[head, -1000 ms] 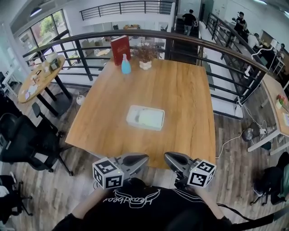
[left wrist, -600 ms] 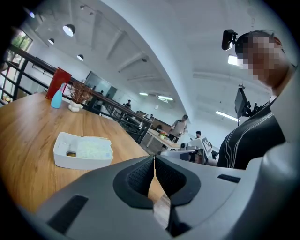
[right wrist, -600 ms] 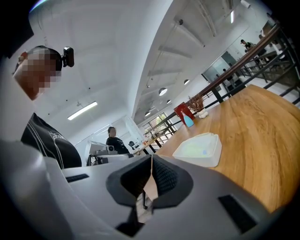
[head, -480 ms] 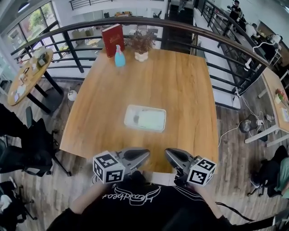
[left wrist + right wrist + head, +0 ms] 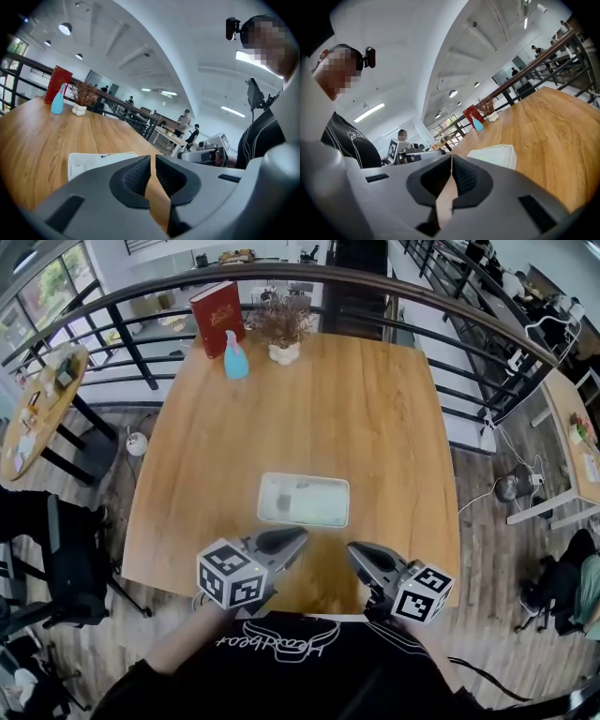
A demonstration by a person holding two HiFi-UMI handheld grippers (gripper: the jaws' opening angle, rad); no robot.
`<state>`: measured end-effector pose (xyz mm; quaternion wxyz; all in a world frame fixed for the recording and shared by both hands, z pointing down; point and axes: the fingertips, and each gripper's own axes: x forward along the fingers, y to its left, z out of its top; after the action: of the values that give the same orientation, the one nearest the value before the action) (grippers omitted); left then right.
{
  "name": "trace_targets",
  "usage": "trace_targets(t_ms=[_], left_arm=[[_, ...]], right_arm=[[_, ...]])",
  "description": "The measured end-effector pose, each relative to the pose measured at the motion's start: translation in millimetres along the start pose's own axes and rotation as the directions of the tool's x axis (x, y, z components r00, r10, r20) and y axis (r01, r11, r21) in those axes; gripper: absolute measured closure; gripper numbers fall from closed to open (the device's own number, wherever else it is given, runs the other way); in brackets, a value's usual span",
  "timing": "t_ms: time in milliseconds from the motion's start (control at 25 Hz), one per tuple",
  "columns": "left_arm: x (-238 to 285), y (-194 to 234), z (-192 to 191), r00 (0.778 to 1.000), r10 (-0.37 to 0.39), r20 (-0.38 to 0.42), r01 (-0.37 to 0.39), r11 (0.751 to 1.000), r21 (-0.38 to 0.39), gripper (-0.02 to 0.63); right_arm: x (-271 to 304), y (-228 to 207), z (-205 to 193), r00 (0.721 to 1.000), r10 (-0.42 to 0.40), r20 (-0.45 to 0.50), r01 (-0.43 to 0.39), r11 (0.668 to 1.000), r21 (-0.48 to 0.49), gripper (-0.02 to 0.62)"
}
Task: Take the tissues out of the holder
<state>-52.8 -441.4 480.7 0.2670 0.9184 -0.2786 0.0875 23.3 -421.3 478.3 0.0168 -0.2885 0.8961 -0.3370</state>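
One broad square wooden table (image 5: pixel 375 409) bears a white rectangular tissue holder (image 5: pixel 274 486), lying flat by its near edge with pale tissues (image 5: pixel 314 504) inside. Just nearer, the grey left gripper (image 5: pixel 300 534) and grey right gripper (image 5: pixel 352 550) hover, each with jaws clenched together on nothing.

Left tongs (image 5: pixel 300 534), right tongs (image 5: pixel 352 550): closed, empty

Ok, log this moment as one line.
stage: pre-grasp | left gripper: shut, empty | right gripper: shut, empty | tissue holder: on table, ahead of both grippers, untouched | tissues: inside holder
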Motion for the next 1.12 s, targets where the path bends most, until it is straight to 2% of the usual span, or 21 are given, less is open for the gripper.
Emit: trace_targets(t_ms=[200,280,440,680,760,1120], left_arm=[[17,38,-3,0.997,0.066,-0.037,-0.064,0.996,0.058,0.588],[22,50,-6,0.995,0.086,-0.060,-0.082,0.995,0.055,0.580],[32,71,-11,0.987,0.124,-0.105,-0.120,0.992,0.050,0.495],[46,101,-23,0.964,0.207,-0.169,-0.182,0.971,0.155,0.388],[51,108,-31,0.955,0.213,-0.206,-0.181,0.970,0.161,0.365],[69,127,-54,0.913,0.247,-0.325,-0.198,0.964,0.176,0.359]], right_arm=[[11,-22,0,1.000,-0.018,0.010,0.018,0.999,0.031,0.577],[15,-29,1,1.000,-0.024,0.010,0.023,0.999,0.042,0.577],[24,-40,4,0.999,-0.030,0.012,0.029,0.998,0.059,0.577],[29,-54,5,0.999,-0.047,0.012,0.046,0.996,0.078,0.577],[31,-57,5,0.998,-0.054,0.012,0.052,0.995,0.083,0.577],[29,-69,4,0.998,-0.063,0.005,0.062,0.993,0.105,0.577]])
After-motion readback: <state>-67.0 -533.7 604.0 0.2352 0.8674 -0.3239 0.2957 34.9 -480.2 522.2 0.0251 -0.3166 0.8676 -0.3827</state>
